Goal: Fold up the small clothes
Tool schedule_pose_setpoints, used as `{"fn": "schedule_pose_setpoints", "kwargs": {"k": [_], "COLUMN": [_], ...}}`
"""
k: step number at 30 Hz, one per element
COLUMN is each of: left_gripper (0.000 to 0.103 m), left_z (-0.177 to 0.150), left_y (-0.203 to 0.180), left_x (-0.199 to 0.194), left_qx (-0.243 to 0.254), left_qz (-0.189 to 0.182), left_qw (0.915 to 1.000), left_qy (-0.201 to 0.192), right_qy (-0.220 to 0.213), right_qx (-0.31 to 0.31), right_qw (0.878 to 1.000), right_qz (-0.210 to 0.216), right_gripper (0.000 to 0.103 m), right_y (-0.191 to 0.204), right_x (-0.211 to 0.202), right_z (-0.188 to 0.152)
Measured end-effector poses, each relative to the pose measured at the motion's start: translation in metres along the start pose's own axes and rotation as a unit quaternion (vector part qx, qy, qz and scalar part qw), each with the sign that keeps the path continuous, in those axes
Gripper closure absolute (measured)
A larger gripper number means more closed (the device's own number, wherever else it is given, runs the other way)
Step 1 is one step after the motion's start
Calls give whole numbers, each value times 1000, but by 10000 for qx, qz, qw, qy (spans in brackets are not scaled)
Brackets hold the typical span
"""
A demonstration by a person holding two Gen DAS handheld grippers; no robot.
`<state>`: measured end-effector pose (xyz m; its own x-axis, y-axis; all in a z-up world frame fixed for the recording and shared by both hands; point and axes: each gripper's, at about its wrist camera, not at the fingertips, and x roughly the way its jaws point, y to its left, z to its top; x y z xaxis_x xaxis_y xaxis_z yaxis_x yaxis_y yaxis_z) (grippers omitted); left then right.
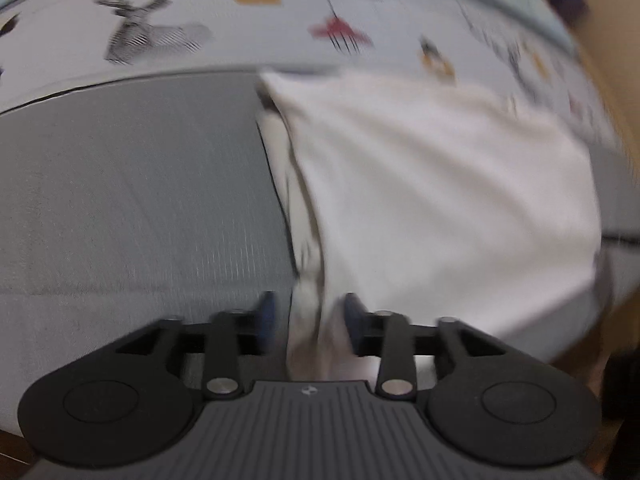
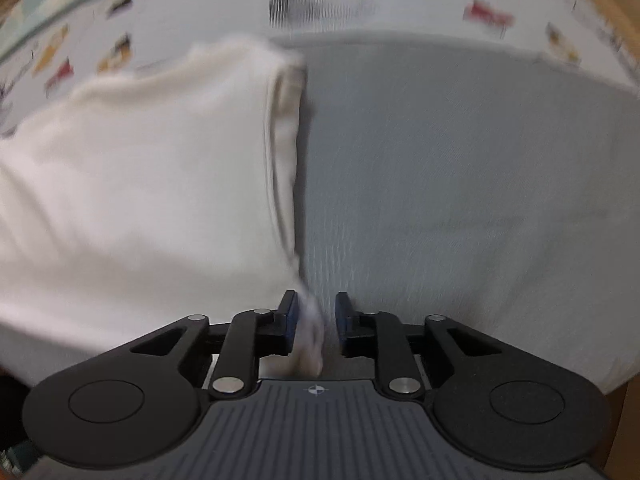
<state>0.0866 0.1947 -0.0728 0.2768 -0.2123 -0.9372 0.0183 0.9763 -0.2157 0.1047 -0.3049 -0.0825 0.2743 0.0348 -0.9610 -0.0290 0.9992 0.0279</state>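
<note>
A white garment (image 1: 440, 200) lies over a grey mat (image 1: 132, 200), seen blurred in both views. In the left wrist view its left edge runs down between my left gripper's (image 1: 308, 312) fingers, whose jaws stand apart around the cloth. In the right wrist view the garment (image 2: 140, 184) fills the left half, and its right edge hangs down between my right gripper's (image 2: 316, 312) fingers, which also stand apart with a gap on the right side of the cloth. Both frames are motion-blurred.
The grey mat (image 2: 460, 200) rests on a white printed cloth (image 1: 280, 20) with deer, tags and rakes. A wooden edge (image 2: 624, 20) shows at the far right. The table's near edge drops off below the grippers.
</note>
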Motion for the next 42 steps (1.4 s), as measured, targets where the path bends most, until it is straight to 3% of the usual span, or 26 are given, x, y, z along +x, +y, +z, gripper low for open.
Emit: {"fn": "schedule_pose_setpoints", "kwargs": {"k": [3, 9, 13, 15, 18, 21, 23, 25, 28, 35, 40, 42], "left_gripper": [45, 44, 44, 44, 44, 45, 50, 69, 82, 89, 89, 89], "left_z": [8, 18, 16, 18, 20, 21, 21, 21, 18, 7, -5, -8], "left_y": [1, 0, 7, 5, 0, -6, -8, -9, -11, -10, 4, 7], "left_x": [6, 30, 47, 52, 55, 57, 57, 57, 53, 33, 14, 10], "left_qx": [-505, -850, -973, -909, -837, -757, -707, -682, -478, -494, -729, -695], "left_qz": [-332, -588, -560, -591, -556, -492, -438, -400, -342, -256, 409, 1095], "left_qw": [9980, 9945, 9937, 9941, 9949, 9958, 9964, 9967, 9979, 9976, 9950, 9906], "left_qy": [-206, -141, -4, -69, -126, -166, -179, -204, -254, -412, -539, -437], "right_qy": [-596, -1889, -2679, -2843, -2362, -2490, -2418, -2317, -2349, -2247, -2240, -2232], "right_qx": [83, 692, 454, 555, 892, 1134, 1102, 955, 656, 602, 614, 614], "right_qw": [9979, 9795, 9623, 9571, 9676, 9618, 9639, 9679, 9690, 9713, 9713, 9716], "right_qz": [-253, -51, 95, 129, -1, -56, -152, -210, -394, -491, -514, -494], "right_gripper": [78, 78, 60, 59, 60, 60, 60, 60, 60, 60, 60, 60], "right_y": [-2, -20, -14, -17, -22, -26, -24, -20, -11, -2, 3, 5], "right_x": [-15, -81, -123, -121, -104, -106, -102, -96, -93, -88, -86, -86], "right_z": [7, 18, 8, 0, 0, 1, 2, 3, 4, 1, 1, -1]}}
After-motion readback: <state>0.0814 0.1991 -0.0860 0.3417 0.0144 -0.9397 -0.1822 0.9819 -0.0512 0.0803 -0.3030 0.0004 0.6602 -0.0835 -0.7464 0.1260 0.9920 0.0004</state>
